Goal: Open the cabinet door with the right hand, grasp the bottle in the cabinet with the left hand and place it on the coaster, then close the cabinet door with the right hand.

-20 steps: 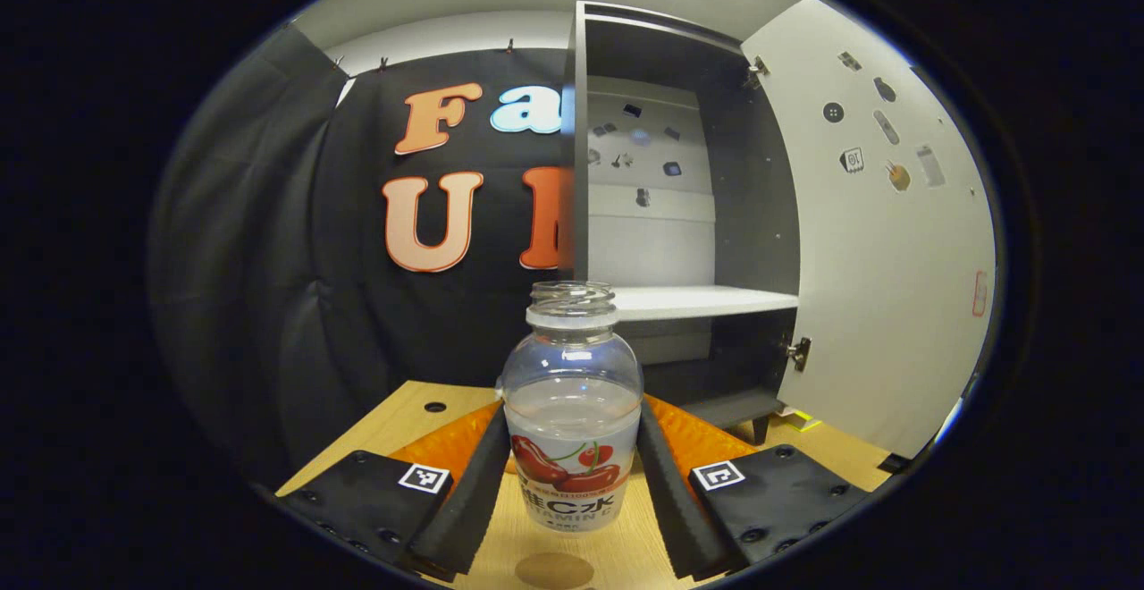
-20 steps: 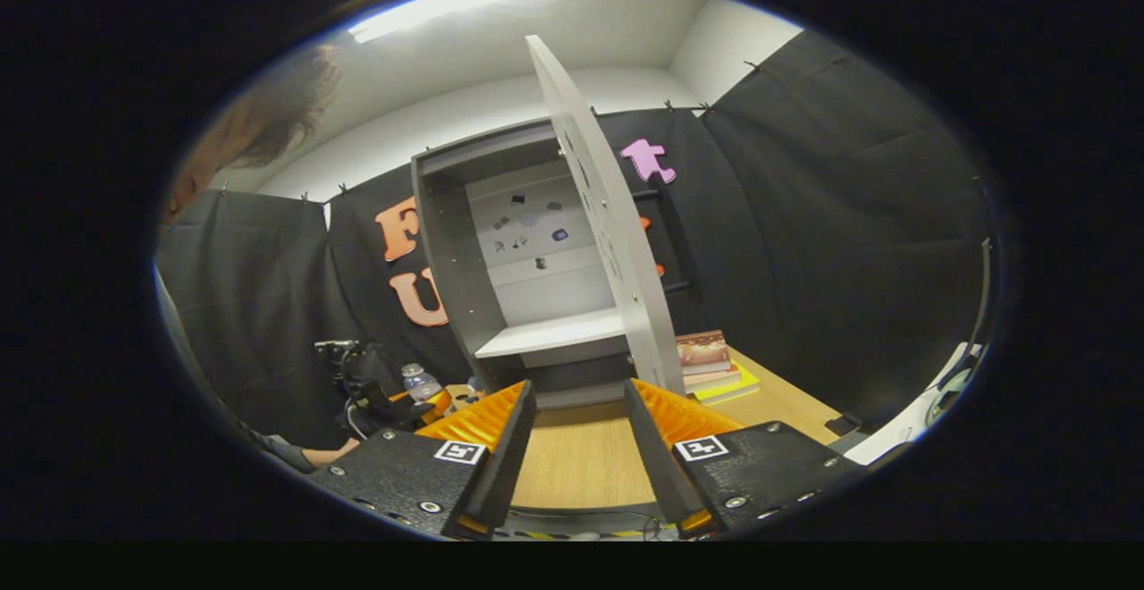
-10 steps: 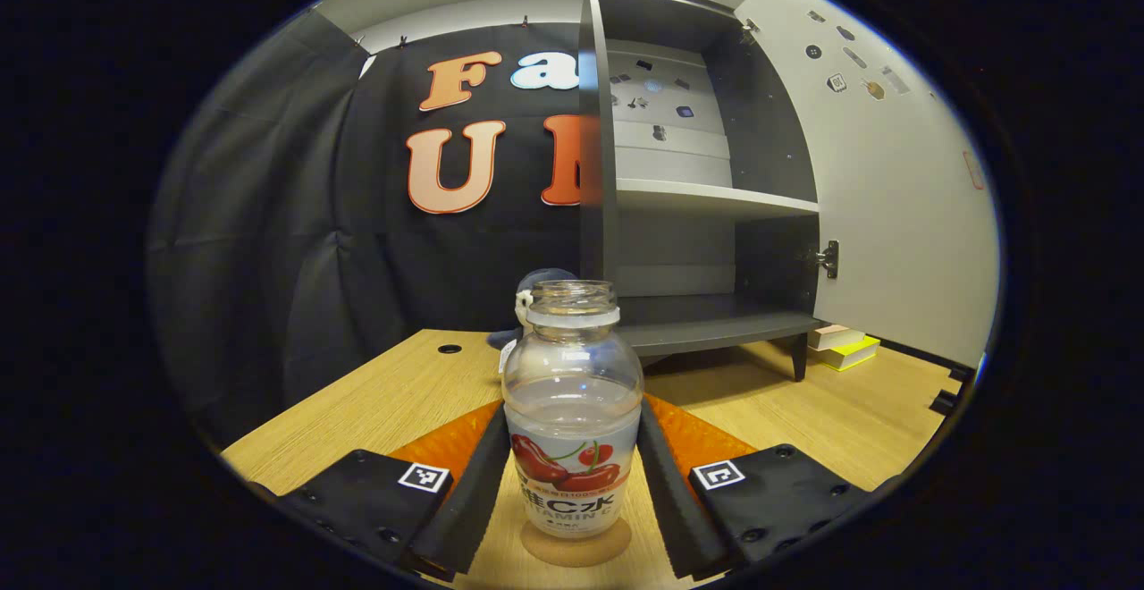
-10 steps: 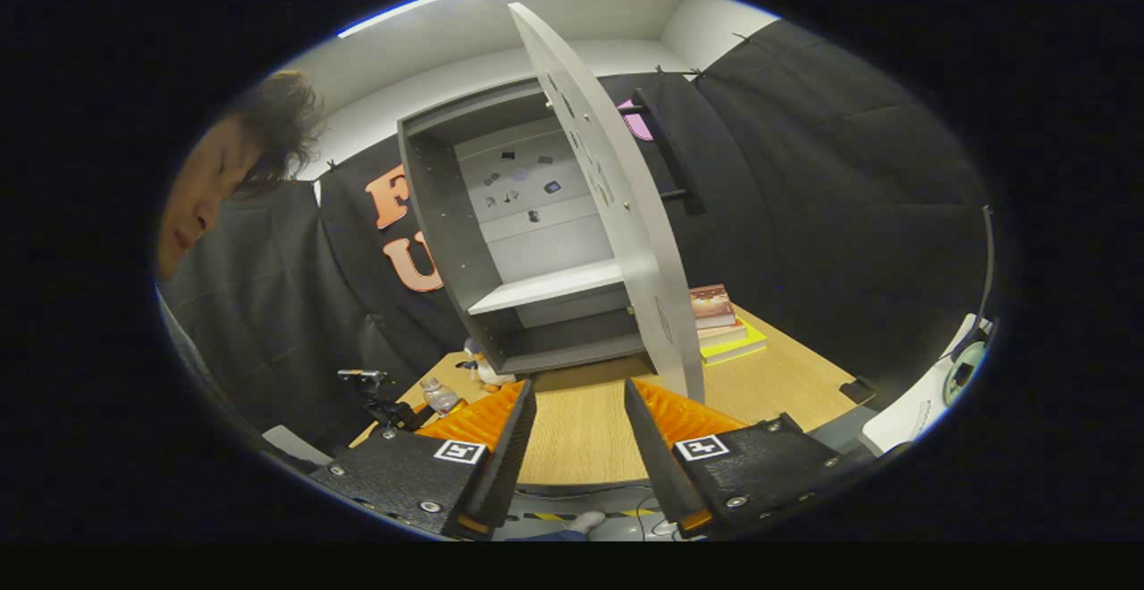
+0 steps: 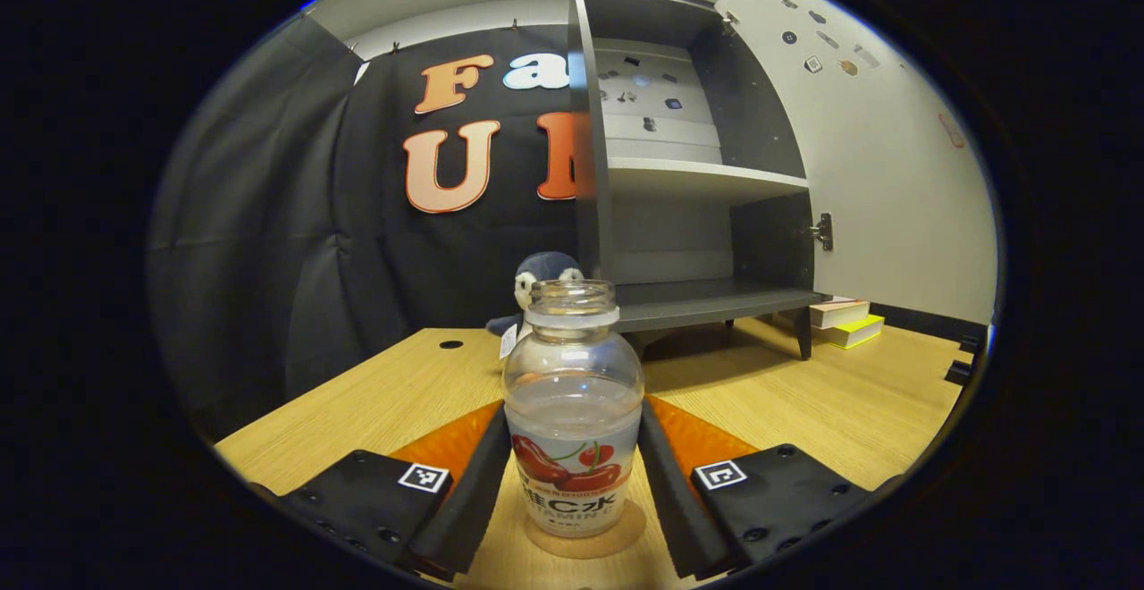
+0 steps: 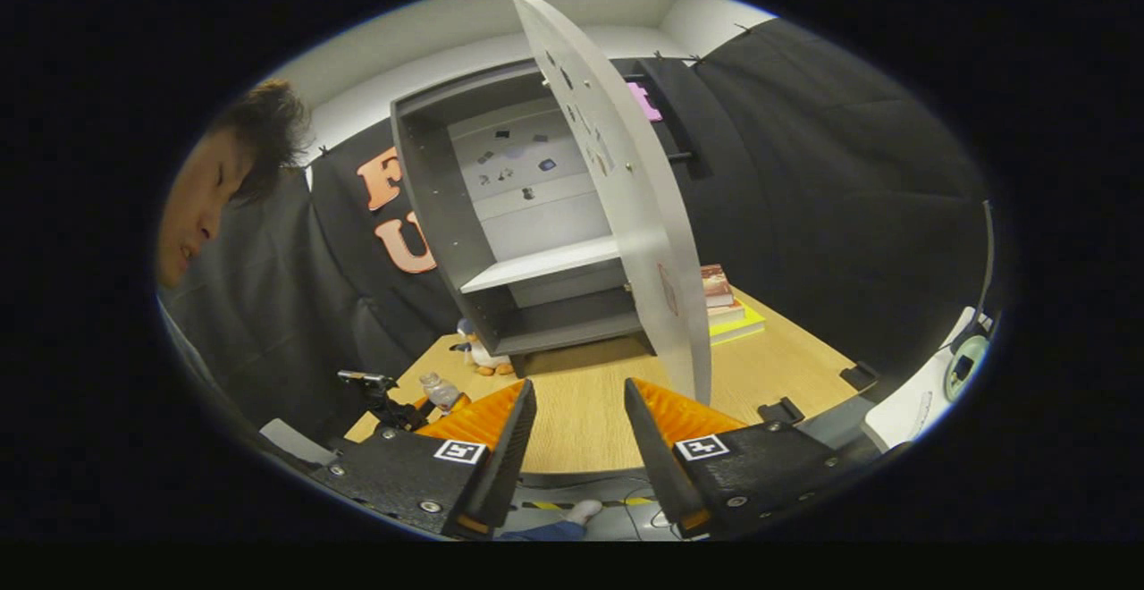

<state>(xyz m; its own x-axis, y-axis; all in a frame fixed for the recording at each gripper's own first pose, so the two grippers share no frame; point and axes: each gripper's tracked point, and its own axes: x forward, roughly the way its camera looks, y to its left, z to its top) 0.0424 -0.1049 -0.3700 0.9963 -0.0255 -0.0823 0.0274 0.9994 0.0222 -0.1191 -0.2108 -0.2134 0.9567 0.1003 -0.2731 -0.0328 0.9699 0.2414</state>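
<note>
Left tongs (image 5: 572,492) are clenched on the bottle (image 5: 573,411), one finger pressed against each side of its labelled lower half. Between those fingers the bottle stands upright, uncapped and partly filled with clear liquid, and its base rests on the round coaster (image 5: 585,541) that lies on the tabletop (image 5: 375,398) directly under the tongs. Ahead of the left tongs and slightly to their right stands the cabinet (image 5: 688,214), raised on short legs, its white shelf and dark floor bare. Its cabinet door (image 5: 885,179) is swung wide, off to the right of the fingers. A small plush penguin (image 5: 536,273) sits beyond the bottle, just beside the cabinet's near side panel. Past the cabinet legs, to the right, a few books (image 5: 845,322) are stacked on the tabletop.

Right tongs (image 6: 576,447) are released, their fingers apart with nothing between them, held at the near edge of the tabletop. Just ahead of the right finger hangs the free edge of the cabinet door (image 6: 643,214), seen nearly edge-on; close to it, but whether it touches cannot be told. Far off to the left of these fingers the bottle (image 6: 440,391) shows small, gripped in the left tongs (image 6: 420,409). A person's head appears at the far left.
</note>
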